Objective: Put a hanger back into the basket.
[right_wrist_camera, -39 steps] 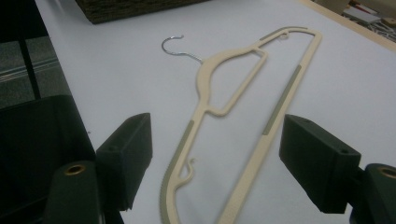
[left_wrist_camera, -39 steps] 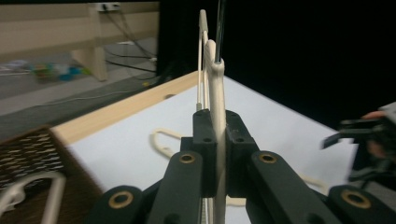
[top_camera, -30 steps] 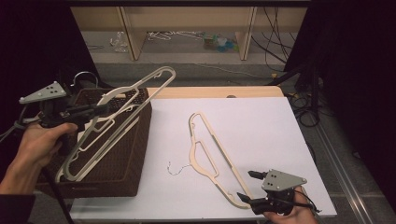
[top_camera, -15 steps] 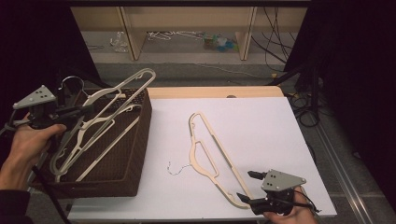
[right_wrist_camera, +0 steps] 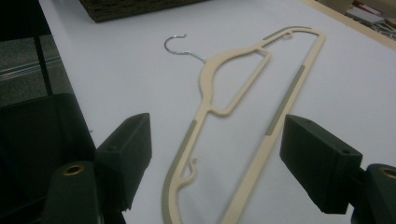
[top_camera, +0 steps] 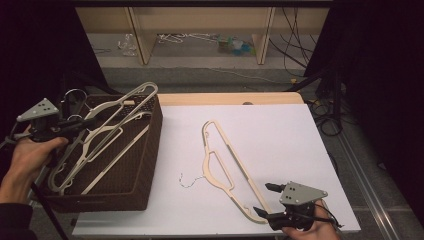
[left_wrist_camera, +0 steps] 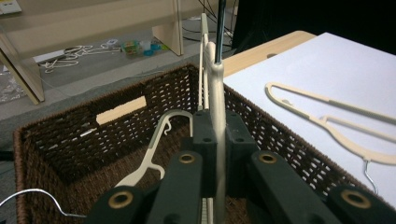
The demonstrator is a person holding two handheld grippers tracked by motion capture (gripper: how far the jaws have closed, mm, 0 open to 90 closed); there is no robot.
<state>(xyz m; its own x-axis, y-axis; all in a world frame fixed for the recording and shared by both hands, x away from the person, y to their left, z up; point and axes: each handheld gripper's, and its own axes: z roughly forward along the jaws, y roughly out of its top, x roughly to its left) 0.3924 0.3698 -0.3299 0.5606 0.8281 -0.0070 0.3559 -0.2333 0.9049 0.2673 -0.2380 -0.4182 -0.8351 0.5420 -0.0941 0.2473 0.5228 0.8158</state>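
below, left gripper (top_camera: pixel 82 123) clamping a cream hanger (top_camera: pixel 107 131) over the brown wicker basket (top_camera: pixel 145 165), jaws pressing on the hanger's flat edge from both sides, as seen in the left gripper view (left_wrist_camera: pixel 215 135). held hanger running up and away from the jaws toward the basket's far rim, one end poking out past the rim near the table's wooden edge (top_camera: pixel 230 98). resting inside the basket, more cream hangers (top_camera: pixel 100 155) lying crosswise beneath the held one; a white hanger with its hook (left_wrist_camera: pixel 159 140) showing just beside the jaws in the left gripper view.

lying flat on the white table surface (top_camera: pixel 280 135), a second cream hanger (top_camera: pixel 225 167), wire hook (top_camera: pixel 187 180) pointing toward the basket, well apart from the left gripper. right gripper (top_camera: pixel 265 200) hovering at the near end of that hanger, jaws spread wide and gripping nothing. in the right gripper view, lower end of the hanger (right_wrist_camera: pixel 233 116) sitting between the two parted jaws, its long arm with grey strips stretching away toward the far right, hook (right_wrist_camera: pixel 180 46) at the far left; whether touching the jaws or not, impossible telling.

hand (top_camera: pixel 22 165) wrapping the left gripper's handle at the basket's left side.
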